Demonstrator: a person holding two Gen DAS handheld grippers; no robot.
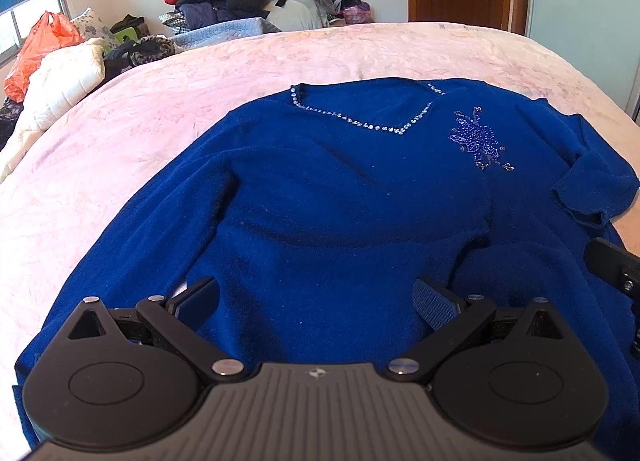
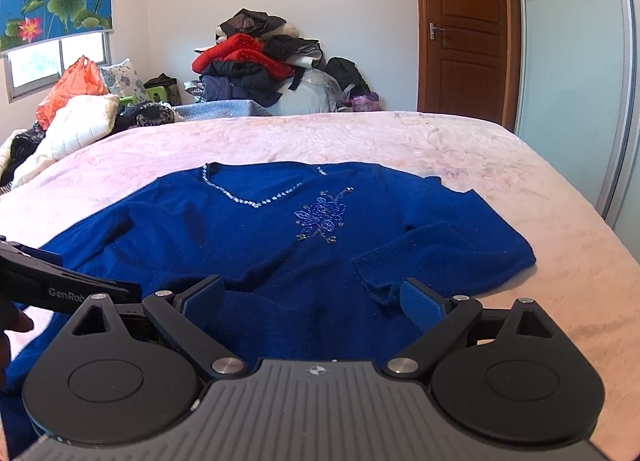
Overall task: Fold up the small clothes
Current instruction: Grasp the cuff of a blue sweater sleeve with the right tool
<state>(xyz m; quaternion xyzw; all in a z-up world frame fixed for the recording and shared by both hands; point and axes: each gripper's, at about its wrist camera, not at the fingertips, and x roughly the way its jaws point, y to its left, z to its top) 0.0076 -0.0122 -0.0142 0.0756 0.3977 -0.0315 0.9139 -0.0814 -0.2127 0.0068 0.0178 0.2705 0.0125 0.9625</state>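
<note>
Both grippers, left gripper [image 1: 316, 301] and right gripper [image 2: 312, 301], hover spread wide and holding nothing over the near hem of a blue sweater [image 1: 340, 189] lying flat on the bed [image 1: 120, 121].

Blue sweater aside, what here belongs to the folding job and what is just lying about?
In the job:
- blue sweater, spread on the bed
- left tool, open
- right tool, open

Lying about:
- clothes pile
- orange bag
- white pillow

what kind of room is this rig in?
Looks like a home bedroom: a bed with a pink cover, a blue sweater spread on it, a clothes pile against the far wall, and a wooden door.
</note>
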